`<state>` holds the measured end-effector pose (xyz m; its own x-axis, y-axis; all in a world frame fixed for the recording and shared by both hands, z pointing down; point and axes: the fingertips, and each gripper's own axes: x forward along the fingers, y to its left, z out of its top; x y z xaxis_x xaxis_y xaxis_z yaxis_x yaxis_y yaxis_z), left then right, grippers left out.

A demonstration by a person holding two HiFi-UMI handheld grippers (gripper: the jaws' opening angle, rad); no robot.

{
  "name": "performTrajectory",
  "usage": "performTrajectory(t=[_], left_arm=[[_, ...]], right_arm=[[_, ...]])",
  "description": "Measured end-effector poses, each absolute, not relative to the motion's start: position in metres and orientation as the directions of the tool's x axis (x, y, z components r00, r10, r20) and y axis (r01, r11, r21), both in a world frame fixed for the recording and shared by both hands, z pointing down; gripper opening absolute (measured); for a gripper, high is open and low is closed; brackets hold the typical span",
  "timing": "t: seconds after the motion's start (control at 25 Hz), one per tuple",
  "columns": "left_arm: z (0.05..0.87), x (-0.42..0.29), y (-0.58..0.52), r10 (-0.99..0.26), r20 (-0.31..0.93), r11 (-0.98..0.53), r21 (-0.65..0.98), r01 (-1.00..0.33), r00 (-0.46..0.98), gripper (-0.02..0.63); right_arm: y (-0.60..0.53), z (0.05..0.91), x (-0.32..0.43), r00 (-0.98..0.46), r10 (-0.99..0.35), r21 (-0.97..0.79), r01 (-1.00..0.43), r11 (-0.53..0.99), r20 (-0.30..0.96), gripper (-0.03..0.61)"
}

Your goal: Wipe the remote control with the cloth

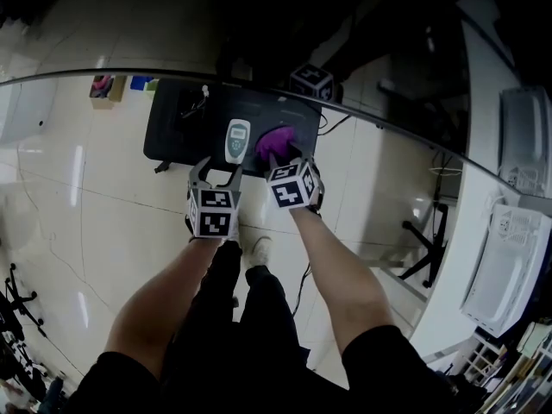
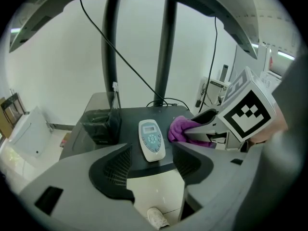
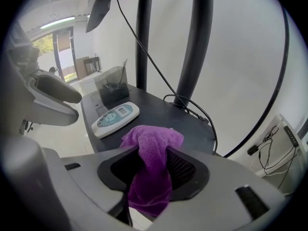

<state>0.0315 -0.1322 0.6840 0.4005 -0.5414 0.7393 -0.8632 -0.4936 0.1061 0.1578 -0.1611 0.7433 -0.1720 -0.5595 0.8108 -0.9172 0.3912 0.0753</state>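
While the remote control (image 1: 237, 140) lies by the near edge of the dark table (image 1: 175, 136) in the head view, the purple cloth (image 1: 276, 141) sits just right of it, with the left gripper (image 1: 220, 172) and right gripper (image 1: 288, 158) at that edge. Left gripper view: jaws wide apart and empty, the remote ahead of them. Right gripper view: jaws apart, the cloth hanging loose between them at the near edge

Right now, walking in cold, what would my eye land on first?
The bright purple cloth jumps out first: it sits bunched between the jaws of the right gripper, at the near edge of a small black table. Next comes the pale remote control, lying flat on that table beside the cloth, just beyond the open, empty jaws of the left gripper.
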Motion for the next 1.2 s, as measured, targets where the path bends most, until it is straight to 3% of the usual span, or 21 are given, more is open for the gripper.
performTrajectory(t=[0.76, 1.0, 1.2], left_arm=[[0.468, 0.054, -0.012, -0.641, 0.542, -0.583, 0.116, -0.804, 0.543, 0.245], [0.398, 0.045, 0.035, -0.674, 0.461, -0.605, 0.105, -0.79, 0.577, 0.184], [0.366, 0.028, 0.058, -0.699, 0.398, -0.636, 0.034, -0.771, 0.594, 0.095]], right_arm=[[-0.022, 0.471, 0.139, -0.361, -0.741, -0.03, -0.907, 0.419, 0.567, 0.193], [0.033, 0.401, 0.129, -0.418, -0.77, -0.022, -0.884, 0.466, 0.481, 0.16], [0.066, 0.367, 0.11, -0.44, -0.792, 0.006, -0.873, 0.488, 0.424, 0.081]])
